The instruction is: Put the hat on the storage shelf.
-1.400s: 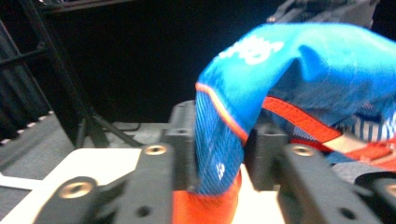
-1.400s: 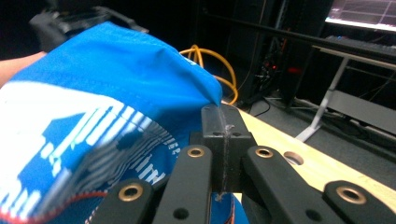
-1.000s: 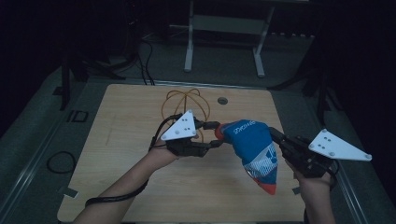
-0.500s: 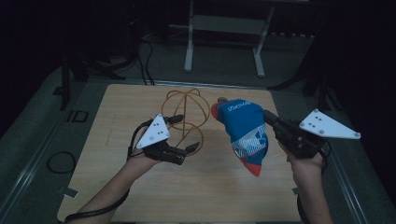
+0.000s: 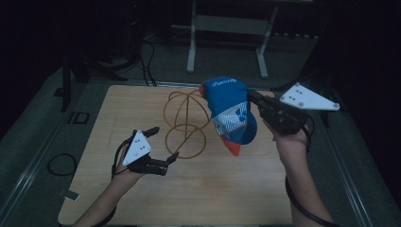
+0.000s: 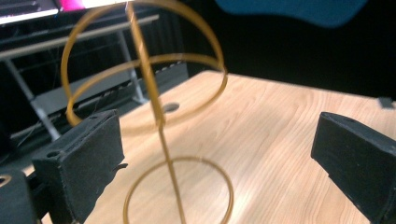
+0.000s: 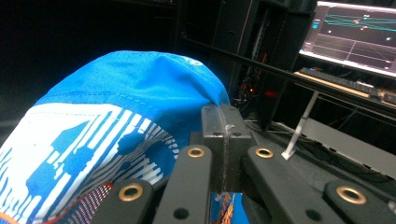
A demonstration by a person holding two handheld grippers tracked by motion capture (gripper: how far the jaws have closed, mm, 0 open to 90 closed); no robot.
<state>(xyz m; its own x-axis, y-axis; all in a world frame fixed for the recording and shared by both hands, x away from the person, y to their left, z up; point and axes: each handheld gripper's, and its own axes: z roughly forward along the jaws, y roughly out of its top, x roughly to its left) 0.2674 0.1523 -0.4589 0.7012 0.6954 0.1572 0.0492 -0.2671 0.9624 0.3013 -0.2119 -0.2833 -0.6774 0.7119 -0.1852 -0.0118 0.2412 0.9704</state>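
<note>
In the high view, the right hand-held gripper [image 5: 253,96] is clenched on the back edge of a blue fabric baseball cap with a white patterned panel and an orange brim [image 5: 229,111]. It holds the cap in the air above the right half of the pale wooden worktop [image 5: 118,109], just beside a stand of thin golden-brown wire loops [image 5: 185,123] that rises from a ring base near the worktop's middle. The left hand-held gripper [image 5: 163,142] sits low over the left half, released; its jaws have just been opening and grip nothing, one fingertip lying close by the stand's base ring.

In the left gripper view, the two black jaws stand wide apart. The wire stand [image 6: 159,116] rises beyond them with its upright rod and loops, and the worktop [image 6: 280,126] stretches behind. The cap's blue edge [image 6: 299,9] hangs at the top.

In the right gripper view, the jaws are pressed together on the cap's fabric [image 7: 135,93], which swells out to their left.
</note>
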